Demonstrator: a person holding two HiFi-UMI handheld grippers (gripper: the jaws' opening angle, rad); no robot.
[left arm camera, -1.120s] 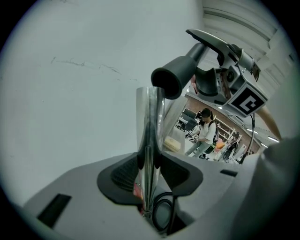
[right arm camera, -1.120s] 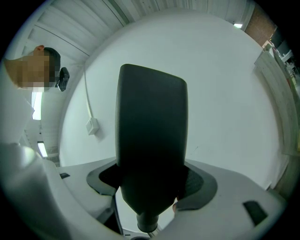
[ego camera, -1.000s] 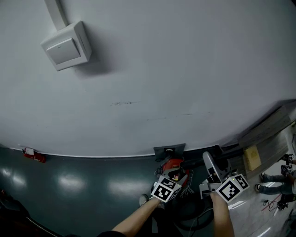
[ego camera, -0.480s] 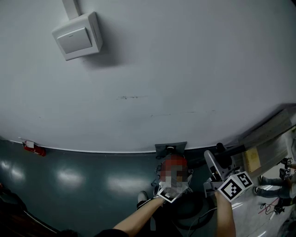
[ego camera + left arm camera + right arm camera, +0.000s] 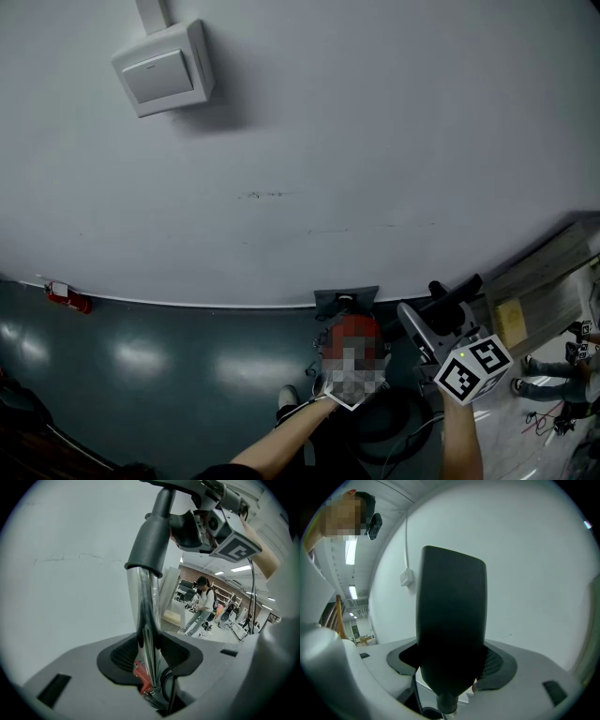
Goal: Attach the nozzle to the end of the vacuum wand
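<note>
A chrome vacuum wand runs up between the jaws of my left gripper, which is shut on it. A dark grey sleeve covers the wand's upper end and reaches up to my right gripper. In the right gripper view a wide black nozzle stands between the jaws of my right gripper, which is shut on it, its narrow neck toward the camera. In the head view the nozzle sticks out up and right above the marker cube. Whether the sleeve is fully seated is hidden.
A pale wall fills most of the head view, with a switch box high up and a socket plate at its foot. The red vacuum body and a black hose lie on the dark floor. A person stands far off.
My right gripper has rolled and shifted a little, so its marker cube has turned and the nozzle now tilts up to the right. The left gripper has stayed put on the wand.
</note>
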